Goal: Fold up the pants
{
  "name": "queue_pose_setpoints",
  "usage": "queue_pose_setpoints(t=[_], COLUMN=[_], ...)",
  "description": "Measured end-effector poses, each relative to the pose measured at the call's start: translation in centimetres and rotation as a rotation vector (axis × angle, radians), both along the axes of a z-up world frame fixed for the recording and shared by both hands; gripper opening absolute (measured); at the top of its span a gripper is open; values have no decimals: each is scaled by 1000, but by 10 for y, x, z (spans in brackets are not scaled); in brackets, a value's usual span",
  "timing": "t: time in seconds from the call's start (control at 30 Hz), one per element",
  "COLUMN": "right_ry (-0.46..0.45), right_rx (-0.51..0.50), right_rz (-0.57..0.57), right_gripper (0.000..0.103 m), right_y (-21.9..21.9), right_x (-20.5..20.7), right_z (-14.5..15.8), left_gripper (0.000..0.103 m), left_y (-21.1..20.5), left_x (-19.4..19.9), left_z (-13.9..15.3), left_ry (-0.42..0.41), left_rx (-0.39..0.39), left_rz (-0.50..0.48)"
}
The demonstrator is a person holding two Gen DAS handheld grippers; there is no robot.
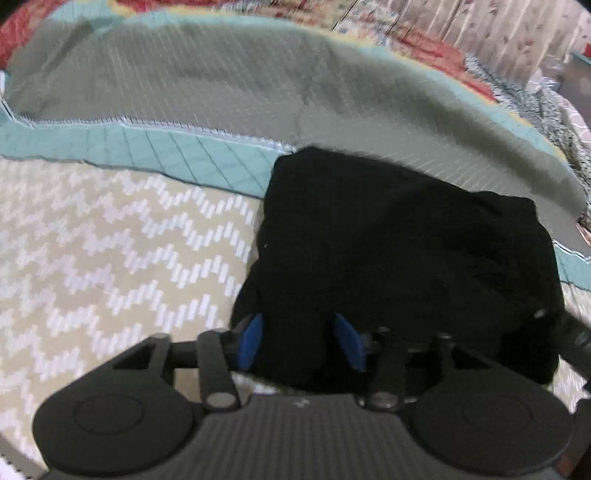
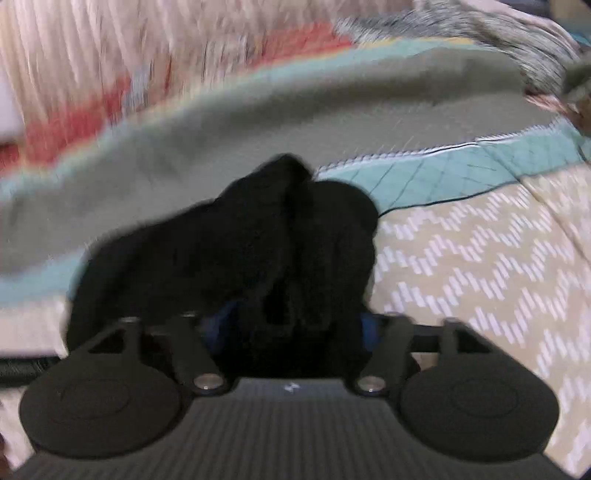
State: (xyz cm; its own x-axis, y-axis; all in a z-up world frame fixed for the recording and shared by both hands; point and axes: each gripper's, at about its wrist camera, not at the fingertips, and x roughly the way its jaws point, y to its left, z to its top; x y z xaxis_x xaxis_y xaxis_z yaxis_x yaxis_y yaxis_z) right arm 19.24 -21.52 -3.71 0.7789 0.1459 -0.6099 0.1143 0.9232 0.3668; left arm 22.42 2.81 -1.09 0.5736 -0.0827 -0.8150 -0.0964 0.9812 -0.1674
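The black pants (image 1: 388,240) lie in a folded bundle on the bed, partly on the chevron sheet and partly on the grey-green quilt. My left gripper (image 1: 300,341) hangs over their near left edge. Its blue pads (image 1: 251,339) stand apart, with black cloth lying loosely between them. In the right wrist view the pants (image 2: 258,240) look bunched, with a ridge down the middle. My right gripper (image 2: 295,325) straddles the near end of that ridge with its jaws wide. The cloth hides most of its blue pads (image 2: 369,328). Both views are blurred.
A beige sheet with a white chevron pattern (image 1: 92,240) covers the near part of the bed. A grey-green quilt (image 1: 184,74) with a teal border (image 1: 147,144) lies behind it. Red patterned bedding (image 2: 74,122) and a pale curtain (image 1: 498,26) are at the back.
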Motion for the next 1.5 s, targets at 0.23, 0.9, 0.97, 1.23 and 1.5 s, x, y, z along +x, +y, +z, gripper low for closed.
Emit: queue_pose_setpoints(t=[0.23,0.9,0.97,1.23,1.5], right_ry=[-78,-87,-92,-91,-24], right_rx=[5,-85,-74,-94,-9], right_rz=[-24,81,82,103,139], right_gripper=[88,103,103,103,103], right_y=[-13,33,33,39,36], right_x=[-72,-211,-219,-234,-249], right_z=[38,61,63,66,52], left_gripper=[61,78,79,84,92], left_y=[-3,-33,-36,-37,-42], left_x=[-61,-236,-244,-262,-278], left_z=[41,99,100,104,107], left_ry=[-48,-172,-176,-188,-225], left_rx=[95,145,155,166,217], left_rz=[26,-66,-75,-77,-96])
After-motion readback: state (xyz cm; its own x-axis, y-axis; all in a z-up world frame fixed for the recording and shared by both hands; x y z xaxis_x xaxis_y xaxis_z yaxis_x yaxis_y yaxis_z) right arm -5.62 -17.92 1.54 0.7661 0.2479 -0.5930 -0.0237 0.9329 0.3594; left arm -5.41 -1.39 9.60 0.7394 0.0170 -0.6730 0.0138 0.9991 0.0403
